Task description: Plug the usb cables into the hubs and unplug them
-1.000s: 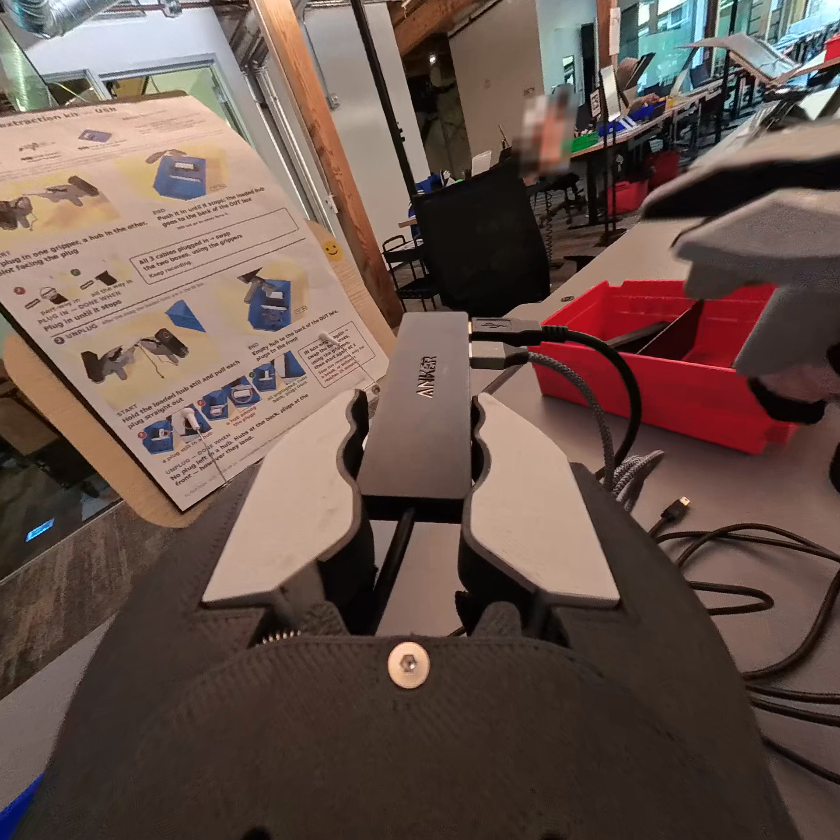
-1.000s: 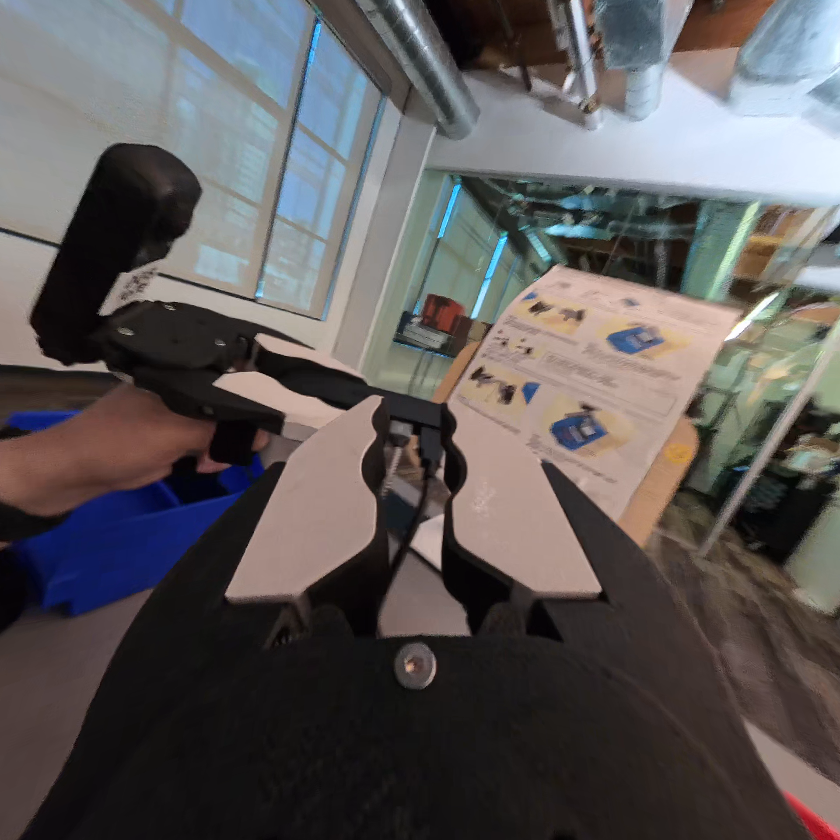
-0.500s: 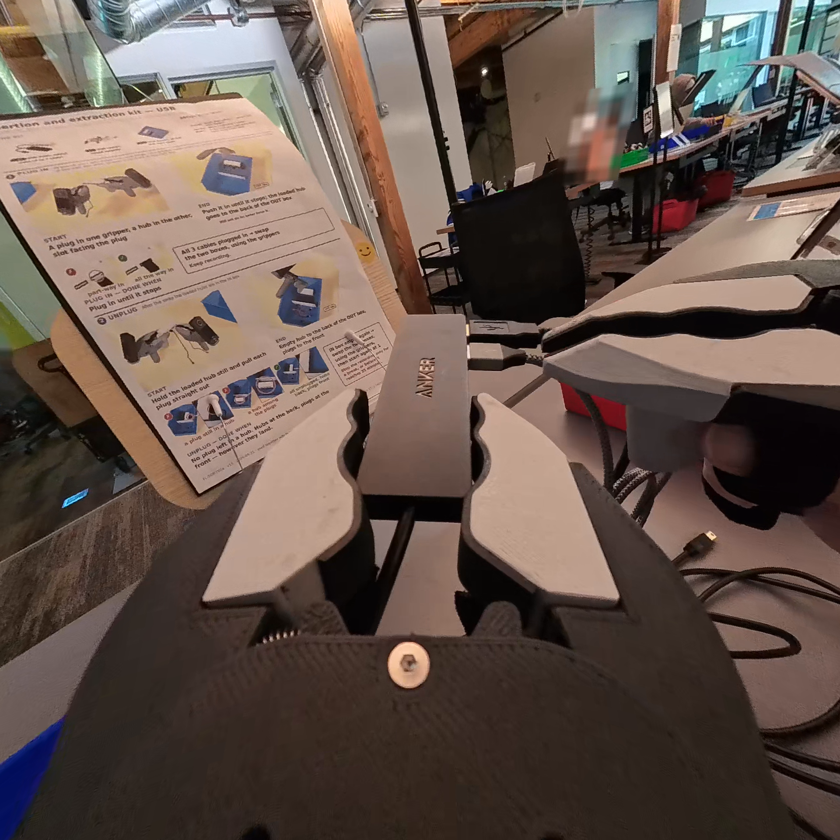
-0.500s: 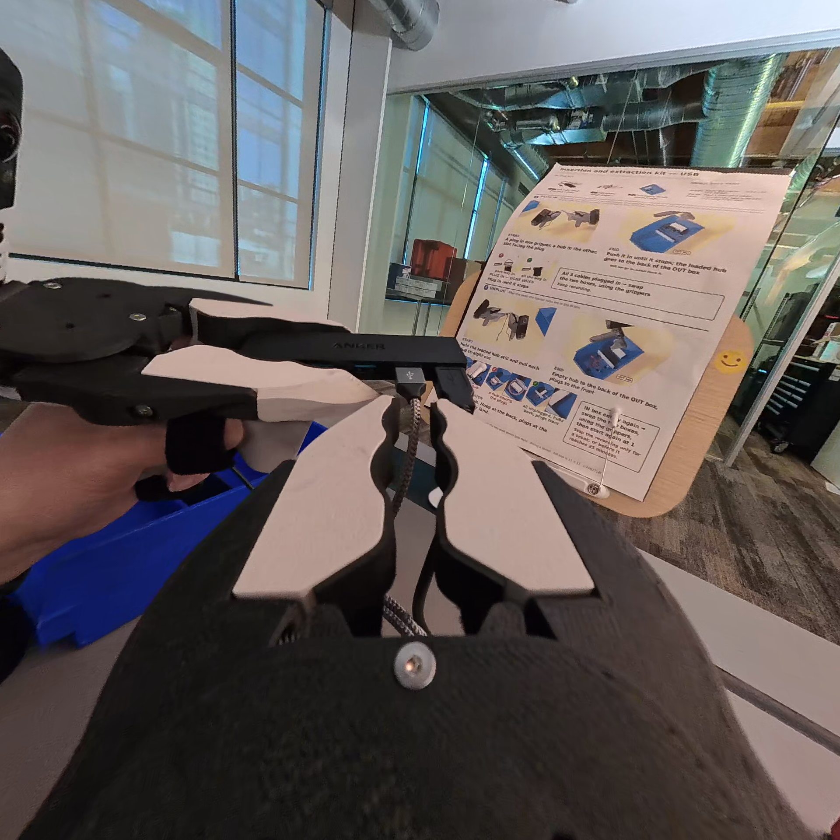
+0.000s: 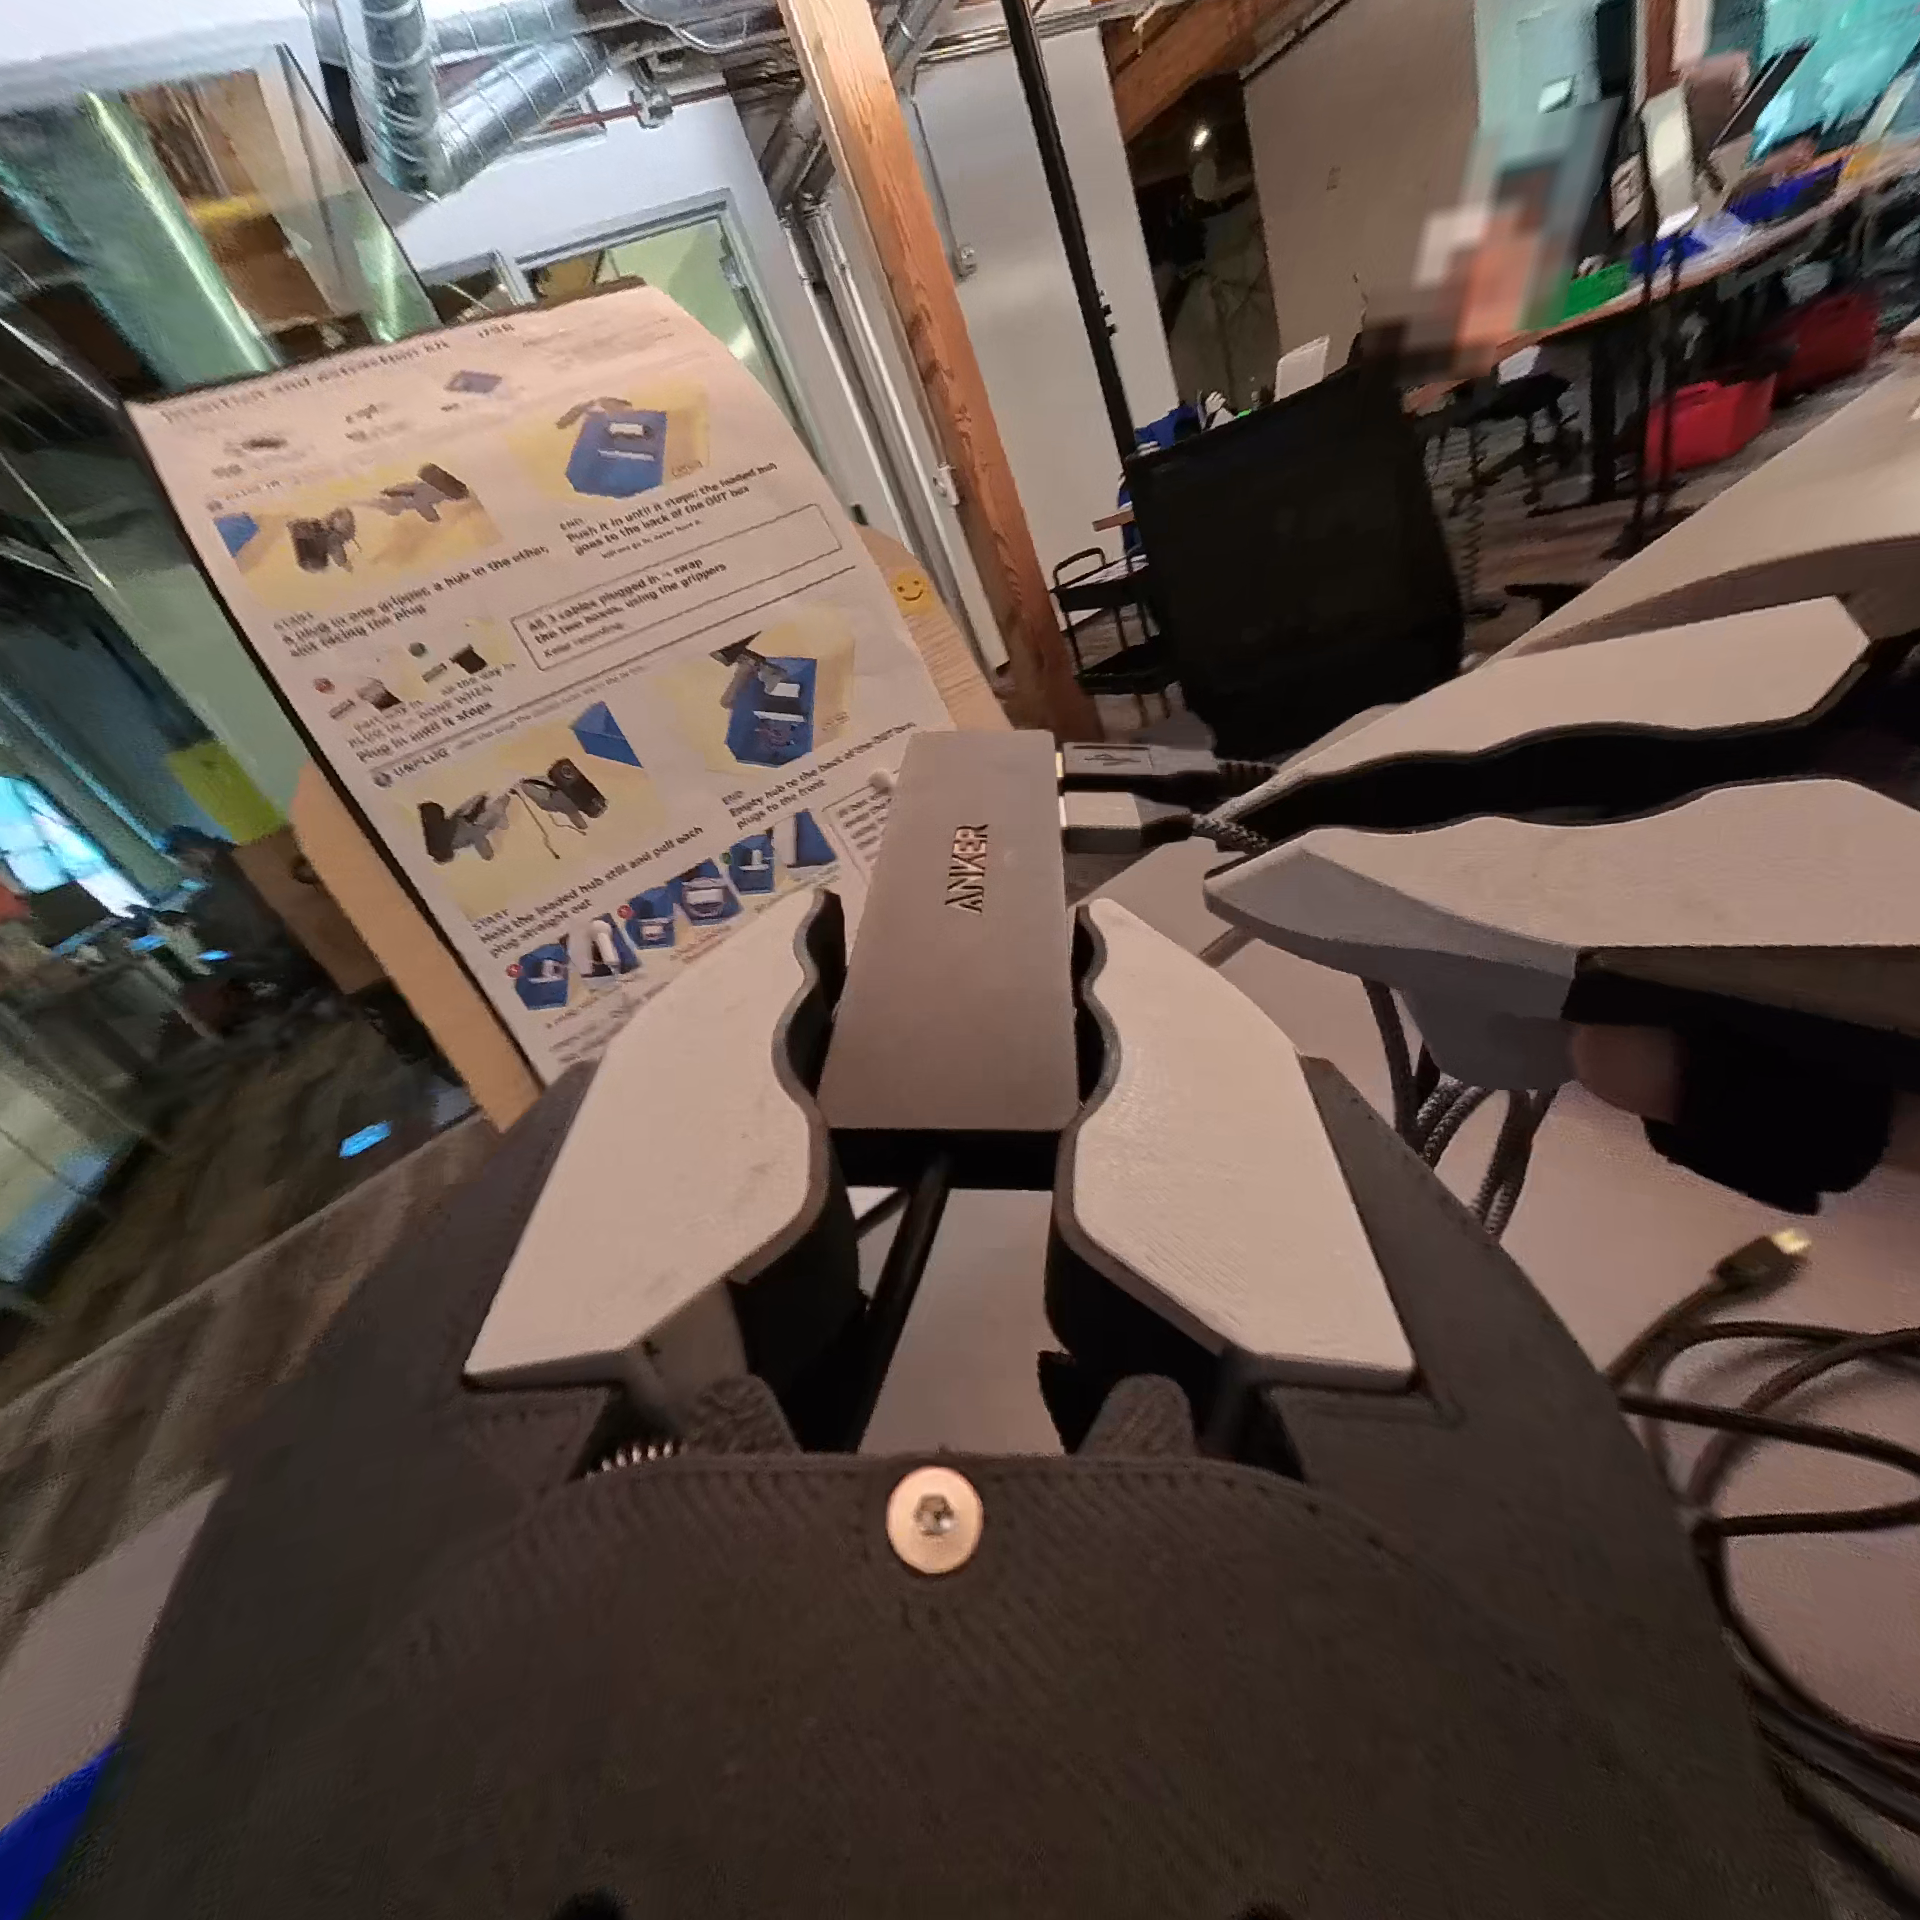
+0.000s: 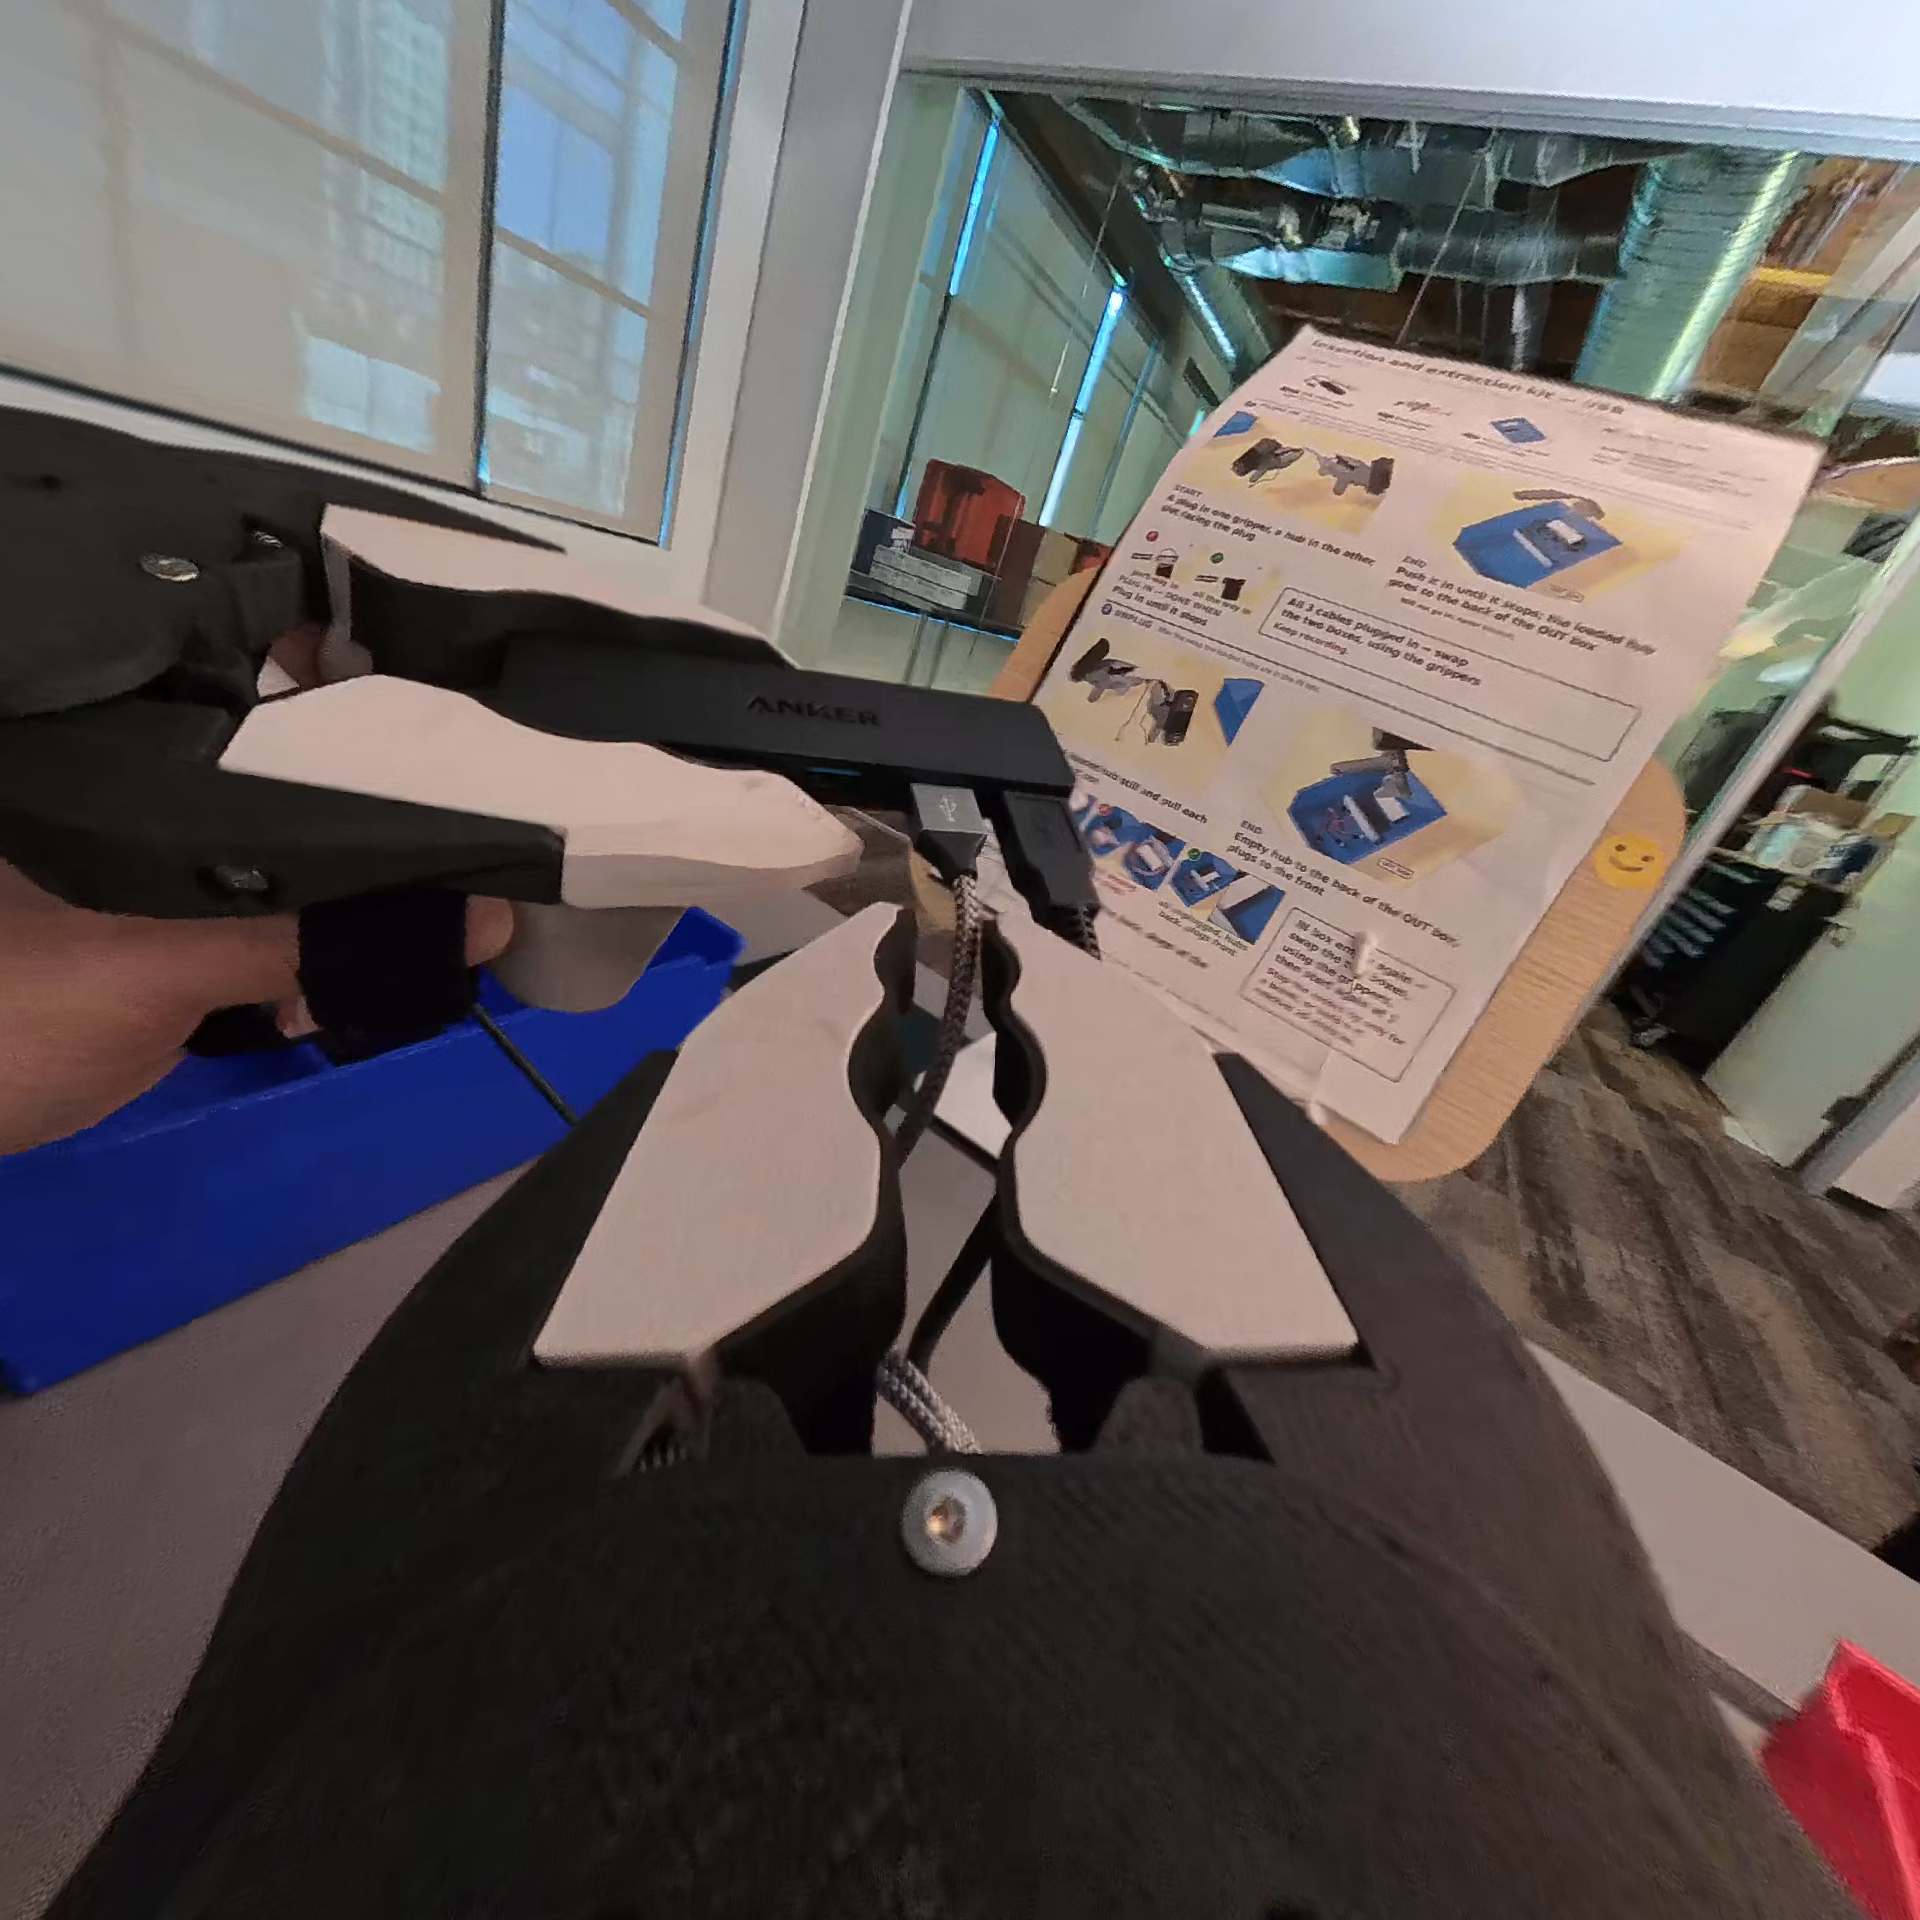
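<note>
I'm in an open-plan workshop-style office: exposed ducts [image 5: 488, 94] and a timber post [image 5: 914, 343] overhead, carpet floor [image 6: 1662, 1174], rows of desks [image 5: 1704, 260] with storage bins, and an instruction poster [image 6: 1382, 675] beside my surface [image 5: 1621, 1309].

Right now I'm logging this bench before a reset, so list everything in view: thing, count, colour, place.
USB hub: one, black, held in the left gripper's jaws.
Plugs: two in the hub's side, grey braided beside black.
Loose cables: several, black, on the table.
Instruction poster: one, white, on a wooden board.
Blue bin: one, under the hub.
Red bin: one, lower right corner.
Table: one, grey.
Left gripper: shut on the hub.
Right gripper: jaws around the braided cable, apparently not clamped.
Hand: holding the left gripper.
</note>
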Action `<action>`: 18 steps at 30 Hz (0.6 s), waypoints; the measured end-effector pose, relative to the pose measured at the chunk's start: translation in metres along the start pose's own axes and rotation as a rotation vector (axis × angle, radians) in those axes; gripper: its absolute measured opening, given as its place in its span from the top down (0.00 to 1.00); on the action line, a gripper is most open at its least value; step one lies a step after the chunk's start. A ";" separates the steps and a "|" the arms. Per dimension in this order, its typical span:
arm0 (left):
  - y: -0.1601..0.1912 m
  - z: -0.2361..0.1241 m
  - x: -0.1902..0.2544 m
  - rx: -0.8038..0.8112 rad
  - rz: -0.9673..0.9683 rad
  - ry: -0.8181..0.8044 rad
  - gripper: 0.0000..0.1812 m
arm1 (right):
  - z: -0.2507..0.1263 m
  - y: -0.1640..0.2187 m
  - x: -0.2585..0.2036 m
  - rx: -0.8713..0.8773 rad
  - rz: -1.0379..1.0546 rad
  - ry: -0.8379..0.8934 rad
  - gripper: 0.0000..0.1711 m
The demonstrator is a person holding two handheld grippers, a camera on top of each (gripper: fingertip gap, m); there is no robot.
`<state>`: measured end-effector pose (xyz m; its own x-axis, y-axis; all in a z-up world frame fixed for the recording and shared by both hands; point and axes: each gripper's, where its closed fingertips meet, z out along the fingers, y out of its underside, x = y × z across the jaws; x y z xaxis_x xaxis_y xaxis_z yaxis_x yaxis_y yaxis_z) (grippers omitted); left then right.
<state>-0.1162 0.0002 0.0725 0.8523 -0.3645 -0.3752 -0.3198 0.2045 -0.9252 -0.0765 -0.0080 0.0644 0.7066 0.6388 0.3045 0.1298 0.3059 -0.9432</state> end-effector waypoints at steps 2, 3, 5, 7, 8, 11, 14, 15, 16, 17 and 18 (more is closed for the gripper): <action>-0.004 -0.003 -0.001 -0.004 0.091 -0.050 0.77 | 0.001 0.000 -0.004 0.055 0.087 -0.074 0.90; -0.006 -0.004 0.000 -0.007 0.144 -0.075 0.77 | 0.000 -0.001 -0.005 0.102 0.135 -0.111 0.90; -0.009 -0.006 0.004 -0.018 0.247 -0.115 0.77 | -0.004 -0.001 -0.004 0.207 0.240 -0.191 0.90; -0.012 -0.007 0.010 -0.026 0.364 -0.153 0.77 | -0.009 0.002 -0.001 0.298 0.338 -0.248 0.92; -0.014 -0.007 0.014 -0.028 0.421 -0.172 0.77 | -0.011 0.004 0.000 0.330 0.363 -0.267 0.93; -0.017 -0.007 0.026 -0.029 0.571 -0.209 0.77 | -0.015 0.012 0.005 0.381 0.381 -0.282 0.97; -0.019 -0.008 0.033 -0.021 0.617 -0.213 0.77 | -0.017 0.014 0.005 0.385 0.364 -0.286 0.97; -0.020 -0.008 0.033 -0.020 0.601 -0.203 0.78 | -0.018 0.013 0.005 0.390 0.356 -0.284 0.97; -0.020 -0.008 0.032 -0.017 0.574 -0.187 0.78 | -0.018 0.012 0.005 0.393 0.354 -0.285 0.97; -0.020 -0.008 0.030 -0.009 0.522 -0.165 0.77 | -0.019 0.010 0.005 0.396 0.356 -0.284 0.97; -0.019 -0.008 0.027 0.000 0.443 -0.135 0.78 | -0.019 0.006 0.004 0.399 0.360 -0.279 0.97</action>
<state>-0.0901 -0.0205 0.0798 0.6799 -0.1205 -0.7233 -0.6651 0.3138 -0.6776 -0.0594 -0.0169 0.0570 0.4419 0.8957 0.0499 -0.3928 0.2433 -0.8869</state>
